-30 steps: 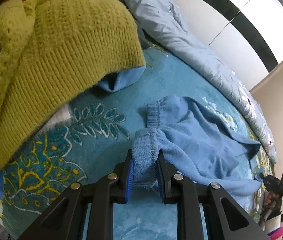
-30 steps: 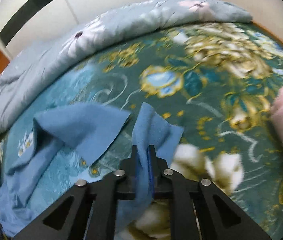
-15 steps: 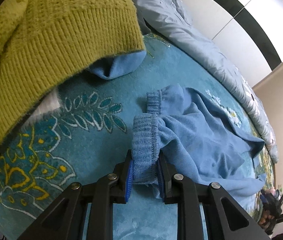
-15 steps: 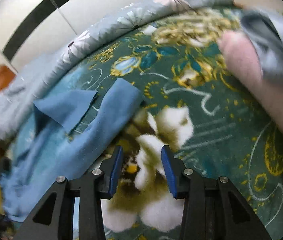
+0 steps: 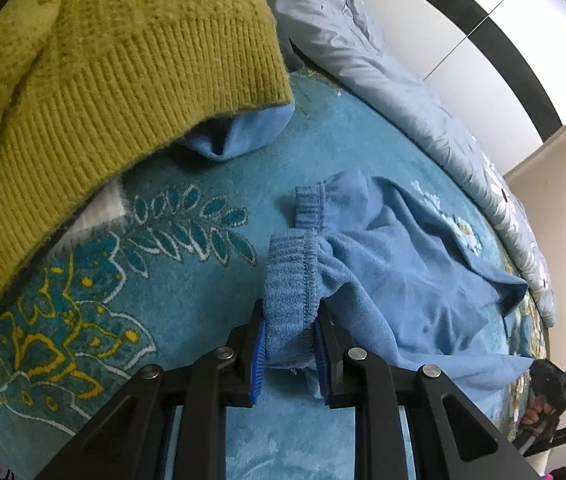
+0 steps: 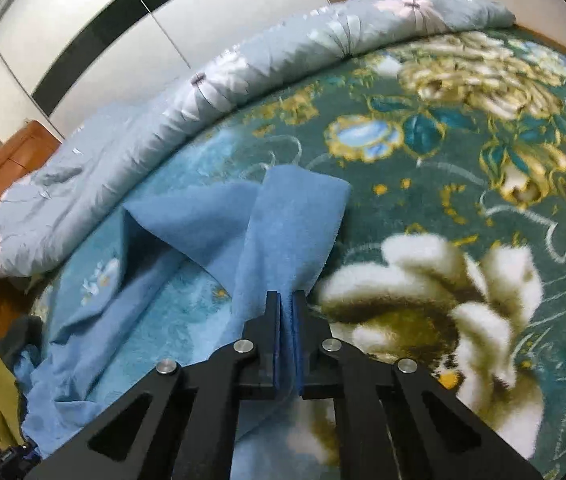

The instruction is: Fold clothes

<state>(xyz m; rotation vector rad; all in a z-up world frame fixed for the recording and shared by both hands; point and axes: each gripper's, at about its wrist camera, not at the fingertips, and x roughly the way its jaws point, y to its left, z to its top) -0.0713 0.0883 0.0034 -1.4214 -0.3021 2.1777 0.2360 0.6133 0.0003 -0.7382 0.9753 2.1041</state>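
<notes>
Soft blue fleece trousers [image 5: 395,280] lie stretched across a plush teal floral blanket [image 5: 187,280] on the bed. The left gripper [image 5: 289,350] has its jaws clamped on the ribbed elastic waistband [image 5: 291,280]; the right gripper [image 6: 287,316] pinches a flat leg hem [image 6: 299,216], jaws nearly together. A chunky olive knitted sweater [image 5: 103,80] overhangs beside the waistband, and a rumpled grey-blue quilt [image 6: 211,92] borders the far edge.

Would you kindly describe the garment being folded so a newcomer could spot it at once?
On the teal floral blanket, beside the rolled grey-blue quilt, lie the blue fleece trousers. The left gripper clamps their ribbed waistband, the right gripper a leg end. The neighbouring green knit sweater is coarser.
</notes>
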